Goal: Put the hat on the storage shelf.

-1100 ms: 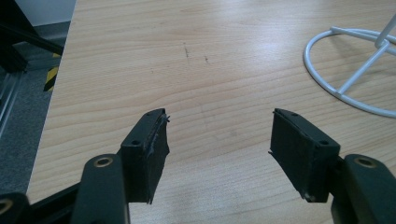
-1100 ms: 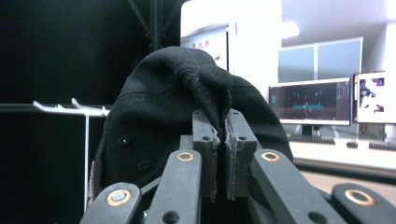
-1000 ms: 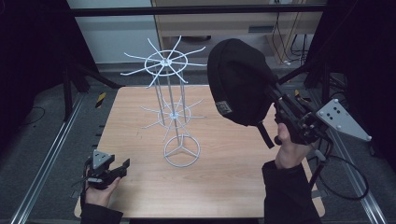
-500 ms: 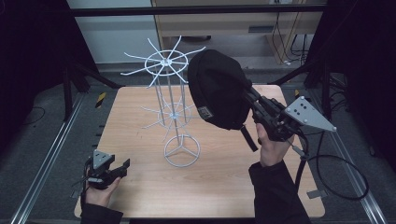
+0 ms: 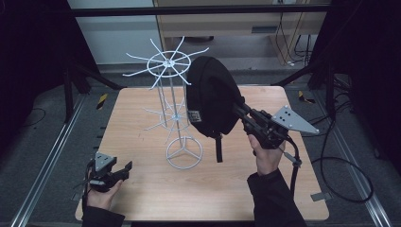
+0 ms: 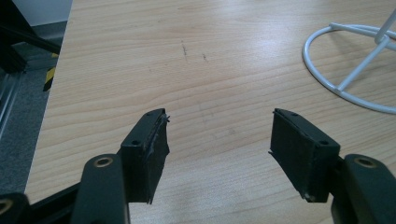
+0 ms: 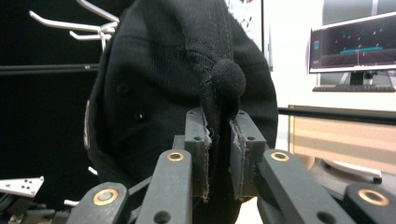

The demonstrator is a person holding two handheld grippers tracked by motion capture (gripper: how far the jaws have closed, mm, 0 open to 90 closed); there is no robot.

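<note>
A black cap hangs in the air beside the white wire rack, close to the rack's top ring of hooks. My right gripper holds it from the right by the crown. In the right gripper view the cap has a fold of fabric under its top button pinched between the pads of that gripper, whose jaws have just been opening slightly. Rack hooks show behind the cap. My left gripper rests at the table's front left, open and empty.
The rack's round base stands mid-table, and its ring lies right of the left gripper. The cap's strap dangles over the wooden table. Cables lie on the floor at the right. A monitor stands behind.
My right hand has carried the cap left and down, from the table's right side to beside the rack's top hooks. The left gripper has stayed still.
</note>
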